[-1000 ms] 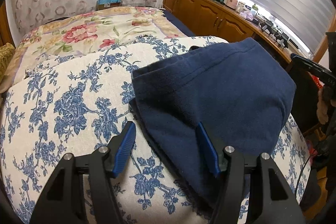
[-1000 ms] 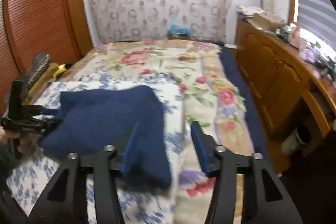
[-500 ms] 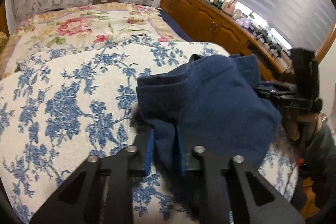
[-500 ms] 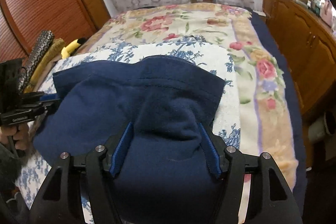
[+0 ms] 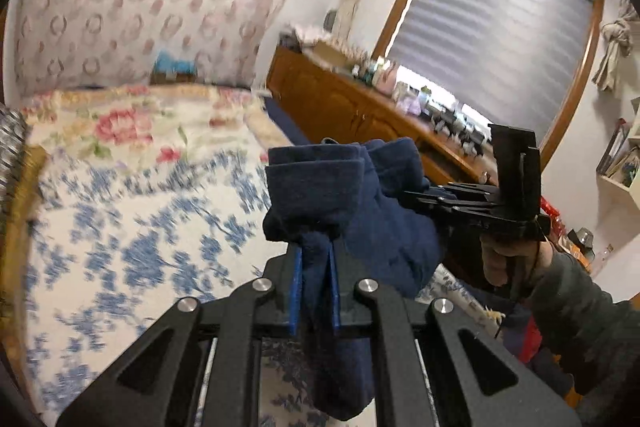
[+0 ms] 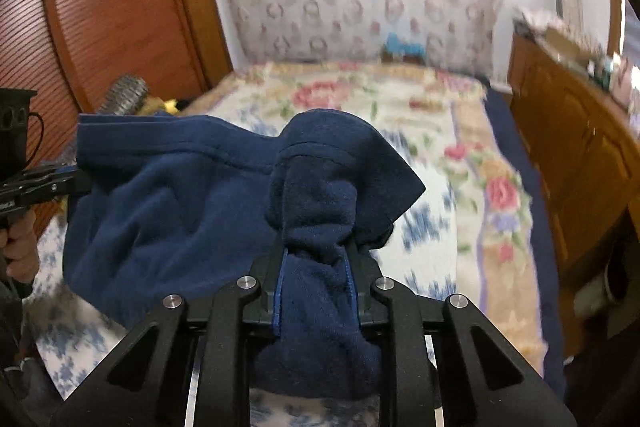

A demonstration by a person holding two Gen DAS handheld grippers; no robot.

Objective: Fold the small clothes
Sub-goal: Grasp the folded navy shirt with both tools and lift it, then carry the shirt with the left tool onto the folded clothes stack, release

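A small navy fleece garment (image 5: 372,211) hangs in the air between both grippers, lifted off the blue-flowered blanket (image 5: 132,227). My left gripper (image 5: 314,251) is shut on a bunched edge of it. My right gripper (image 6: 314,247) is shut on a thick bunch at the other edge of the garment (image 6: 172,203). The right gripper also shows in the left wrist view (image 5: 436,197), and the left gripper in the right wrist view (image 6: 60,183), each at an end of the cloth. The cloth sags between them.
The bed carries a rose-patterned cover (image 6: 360,99) further back. A wooden cabinet (image 5: 360,111) with small items runs along the right side under the window blind. A wooden wardrobe (image 6: 112,19) stands on the left. A rolled grey item (image 6: 124,99) lies by it.
Both grippers closed on the garment's edges and lifted it off the blanket. It lay flat a second ago and now hangs bunched between them.
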